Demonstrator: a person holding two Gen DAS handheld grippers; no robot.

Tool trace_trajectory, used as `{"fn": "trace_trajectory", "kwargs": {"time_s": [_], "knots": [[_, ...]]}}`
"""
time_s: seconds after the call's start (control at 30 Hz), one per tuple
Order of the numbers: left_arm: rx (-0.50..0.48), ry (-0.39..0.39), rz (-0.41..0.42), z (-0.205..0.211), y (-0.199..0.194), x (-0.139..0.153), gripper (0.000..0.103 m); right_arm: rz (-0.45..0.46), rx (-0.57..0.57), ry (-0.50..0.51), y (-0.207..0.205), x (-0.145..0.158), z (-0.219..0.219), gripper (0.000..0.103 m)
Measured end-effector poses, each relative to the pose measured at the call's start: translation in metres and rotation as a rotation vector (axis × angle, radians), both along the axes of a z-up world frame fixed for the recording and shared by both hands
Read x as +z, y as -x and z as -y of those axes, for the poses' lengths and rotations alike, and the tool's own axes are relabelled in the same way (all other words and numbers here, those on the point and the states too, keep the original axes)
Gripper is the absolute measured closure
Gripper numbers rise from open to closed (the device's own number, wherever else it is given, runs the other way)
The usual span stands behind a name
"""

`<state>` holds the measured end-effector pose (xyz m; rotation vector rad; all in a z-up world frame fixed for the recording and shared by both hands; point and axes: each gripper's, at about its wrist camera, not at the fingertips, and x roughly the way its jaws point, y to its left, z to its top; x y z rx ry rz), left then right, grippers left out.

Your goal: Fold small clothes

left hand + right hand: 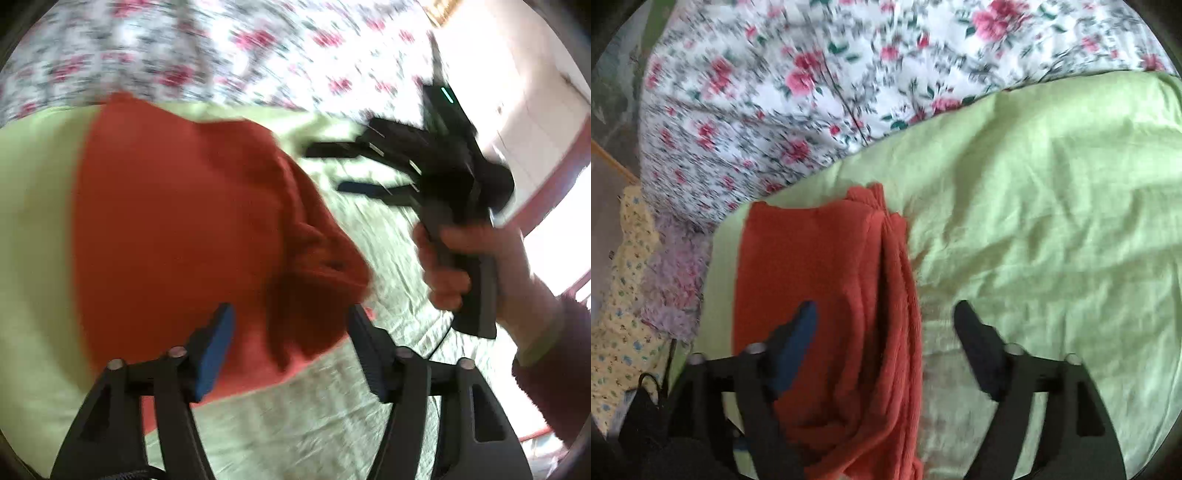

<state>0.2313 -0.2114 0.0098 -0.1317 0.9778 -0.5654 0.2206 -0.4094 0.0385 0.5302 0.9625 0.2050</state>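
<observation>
While over orange garment (827,295) | left claw (291,350) spread, empty | right claw (886,343) spread, empty

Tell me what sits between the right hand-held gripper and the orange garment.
Nothing visible. The right hand-held gripper hangs open directly over the orange garment on the green sheet, with only air between. The left hand-held gripper, also open, hangs over the garment's other end.

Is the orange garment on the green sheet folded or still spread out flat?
Folded. The orange garment lies as a compact rectangle on the green sheet, with several stacked layer edges along one side; neither gripper is holding it.
</observation>
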Motion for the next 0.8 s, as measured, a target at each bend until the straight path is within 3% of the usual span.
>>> {"fn": "trace_trajectory", "kwargs": {"time_s": [0.1,0.27,0.37,0.67,0.73,0.77,0.8], "knots": [[0.108,-0.005,-0.001,-0.037,-0.002,0.009,0.020,-0.005,0.027,-0.010,0.010,0.001,-0.007,0.015],[0.267,-0.008,-0.115,-0.092,-0.039,-0.012,0.020,-0.055,0.097,0.050,0.013,-0.018,-0.025,0.015],[0.312,-0.001,-0.152,-0.107,-0.060,-0.024,0.020,-0.083,0.091,0.040,0.007,-0.033,-0.023,0.015],[0.274,0.122,-0.283,-0.097,-0.118,-0.065,0.019,-0.102,0.122,-0.091,-0.013,-0.046,-0.018,0.019],[0.265,0.125,-0.275,-0.091,-0.121,-0.071,0.025,-0.126,0.139,-0.087,-0.015,-0.052,-0.024,0.040],[0.246,0.130,-0.249,-0.089,-0.121,-0.070,0.035,-0.146,0.153,-0.085,-0.016,-0.056,-0.029,0.046],[0.215,0.158,-0.249,-0.087,-0.121,-0.070,0.059,-0.164,0.164,-0.102,-0.016,-0.060,-0.034,0.058]]}}
